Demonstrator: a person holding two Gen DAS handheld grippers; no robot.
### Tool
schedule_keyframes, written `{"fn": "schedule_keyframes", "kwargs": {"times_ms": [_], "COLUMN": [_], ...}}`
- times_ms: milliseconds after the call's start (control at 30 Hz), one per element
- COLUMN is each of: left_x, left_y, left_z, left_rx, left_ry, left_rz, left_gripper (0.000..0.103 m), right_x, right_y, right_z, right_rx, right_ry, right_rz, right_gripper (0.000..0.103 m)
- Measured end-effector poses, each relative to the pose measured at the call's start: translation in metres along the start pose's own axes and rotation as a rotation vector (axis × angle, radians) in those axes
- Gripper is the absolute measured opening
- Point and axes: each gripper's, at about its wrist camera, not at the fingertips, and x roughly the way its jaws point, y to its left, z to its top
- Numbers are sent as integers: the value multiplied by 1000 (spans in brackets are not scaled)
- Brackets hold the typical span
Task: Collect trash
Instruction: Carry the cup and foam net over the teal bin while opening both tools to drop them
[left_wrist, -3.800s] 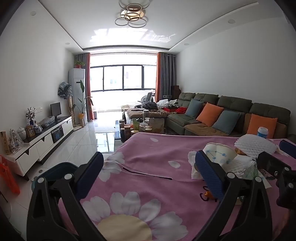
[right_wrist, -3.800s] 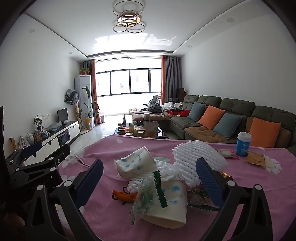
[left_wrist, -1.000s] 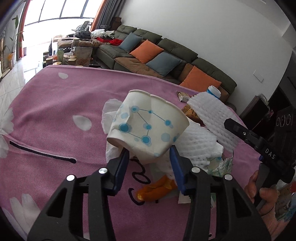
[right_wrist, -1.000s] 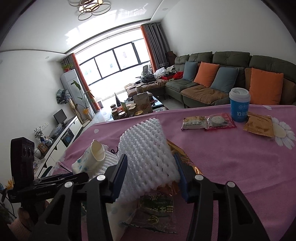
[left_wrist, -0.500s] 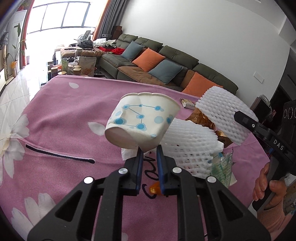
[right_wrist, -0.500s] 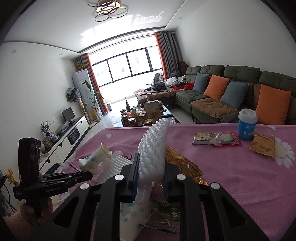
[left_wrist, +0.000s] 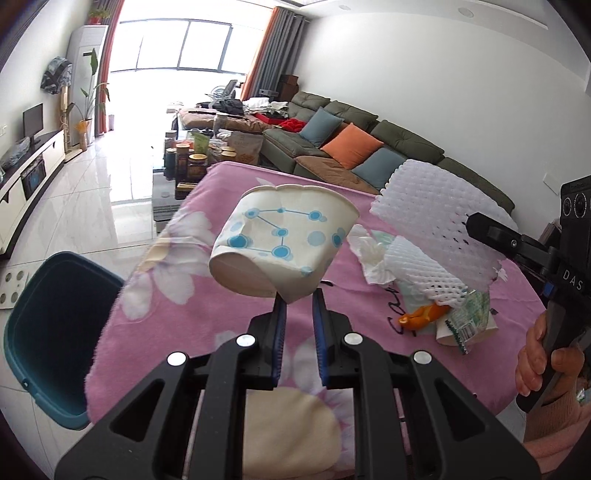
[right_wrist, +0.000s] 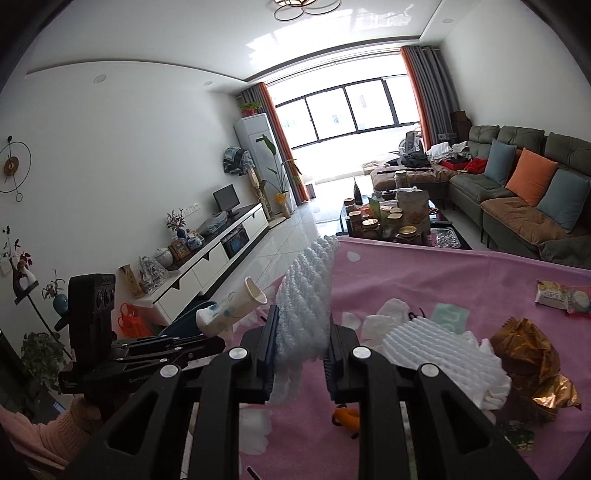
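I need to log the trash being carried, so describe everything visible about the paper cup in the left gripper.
The paper cup is white with a blue dot-and-line pattern, dented at its wavy rim. It lies tilted on its side, mouth away from the camera, base toward it. The left gripper pinches its lower edge, holding it above the pink tablecloth; nothing else touches it.

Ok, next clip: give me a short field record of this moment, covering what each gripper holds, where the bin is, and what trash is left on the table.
left gripper: shut on the paper cup, pinched at its lower edge, lifted off the table
right gripper: shut on the white foam net, held up above the table
bin: teal, on the floor beside the table's left edge, in the left wrist view
table: covered by a pink flowered cloth
trash left: second foam net, crumpled gold wrapper, orange peel, tissue
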Motion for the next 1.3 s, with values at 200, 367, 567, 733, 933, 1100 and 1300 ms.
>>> {"fn": "schedule_keyframes", "kwargs": {"times_ms": [200,367,567,733,933,1100,1300], "left_x": [-41,-59,-61,-54,-35,-33,-42], "left_y": [73,134,196,231,248,243,242], "left_z": [-8,-15,-29,-38,-42,-49,-52], "left_rx": [-91,-151,-217,-263,-314,-339,-335], "left_ry": [-19,0,51,82,109,81,46], "left_rz": [149,247,317,341,357,372,387], "left_gripper": [15,15,15,14,14,15,22], "right_x": [67,122,182,227,269,291,288], "right_y": [54,94,133,152,166,171,165], "right_z": [6,11,8,0,-9,-18,-22], "right_rx": [-32,-52,-105,-121,-119,-120,-126], "right_ry": [127,232,336,416,495,535,527], "right_rz": [155,232,283,275,260,231,207], "right_gripper": [20,21,21,22,22,36,45]}}
